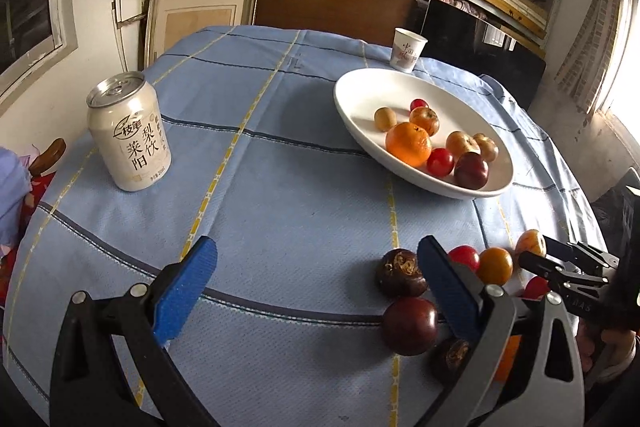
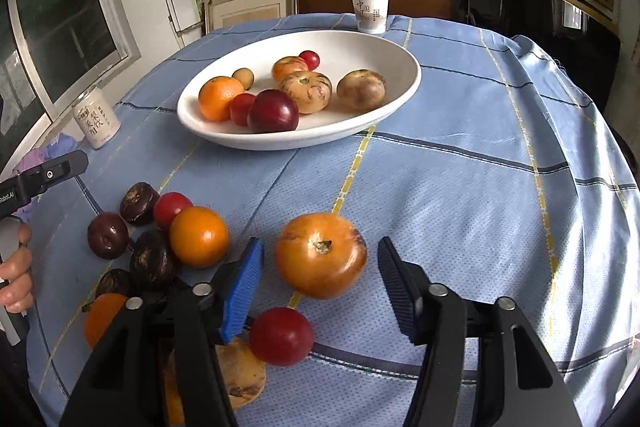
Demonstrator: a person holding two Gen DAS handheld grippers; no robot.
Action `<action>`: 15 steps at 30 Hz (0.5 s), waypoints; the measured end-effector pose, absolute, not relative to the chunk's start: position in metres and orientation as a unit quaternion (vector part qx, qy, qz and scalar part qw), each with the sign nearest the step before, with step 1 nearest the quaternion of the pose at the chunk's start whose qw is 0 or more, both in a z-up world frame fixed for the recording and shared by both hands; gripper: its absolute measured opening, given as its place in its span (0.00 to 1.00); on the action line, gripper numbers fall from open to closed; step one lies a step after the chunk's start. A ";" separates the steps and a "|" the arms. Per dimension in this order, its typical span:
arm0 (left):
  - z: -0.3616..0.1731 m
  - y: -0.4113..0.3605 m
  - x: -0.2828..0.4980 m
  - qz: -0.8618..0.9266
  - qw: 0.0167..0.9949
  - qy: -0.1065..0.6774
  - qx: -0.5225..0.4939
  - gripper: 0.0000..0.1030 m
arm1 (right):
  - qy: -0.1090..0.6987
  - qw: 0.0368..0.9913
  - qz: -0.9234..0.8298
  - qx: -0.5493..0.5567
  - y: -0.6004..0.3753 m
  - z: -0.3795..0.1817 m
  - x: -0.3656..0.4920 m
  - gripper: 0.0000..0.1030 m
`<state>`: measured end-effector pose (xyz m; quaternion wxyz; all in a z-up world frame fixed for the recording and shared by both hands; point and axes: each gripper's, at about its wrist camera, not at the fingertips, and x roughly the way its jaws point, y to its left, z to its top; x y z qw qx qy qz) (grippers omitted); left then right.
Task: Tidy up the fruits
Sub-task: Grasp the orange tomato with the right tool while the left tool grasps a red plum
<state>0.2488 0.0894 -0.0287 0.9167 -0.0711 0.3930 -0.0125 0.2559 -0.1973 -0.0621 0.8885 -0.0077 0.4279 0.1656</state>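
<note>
The white bowl on my desk already holds a fair share of the fruit: I count a tangerine, a dark red plum, two small red tomatoes, a little brown fruit, a striped pale one, a dull tan one and an orange-striped one behind them. I judge that part done, roughly half the job.

What is left lies loose on the blue cloth near me, well apart from the bowl. The big orange persimmon sits right between the pads of my right claw, which stands part-open around it with a gap on either side, so nothing is gripped yet. Just in front of that claw is a red tomato, and left of it a cluster: an orange tomato, another red one, a dark plum, three dark brown chestnut-like fruits, an orange piece at the edge and a pale one partly under my claw.

My left claw is spread wide and empty over bare cloth, with a brown fruit and a dark plum just beside its right finger.

So about ten pieces, as far as I can count, are yet to go into the bowl, the persimmon most likely first.
</note>
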 end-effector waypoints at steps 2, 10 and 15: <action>-0.029 0.089 0.248 -0.011 0.917 0.393 -0.068 0.96 | 0.432 0.887 0.165 -0.007 -0.197 -0.064 0.257 0.48; -0.031 0.093 0.247 -0.003 0.916 0.396 -0.065 0.96 | 0.434 0.886 0.165 -0.006 -0.197 -0.065 0.256 0.44; -0.033 0.093 0.247 -0.005 0.915 0.398 -0.062 0.96 | 0.432 0.888 0.156 0.016 -0.206 -0.062 0.257 0.44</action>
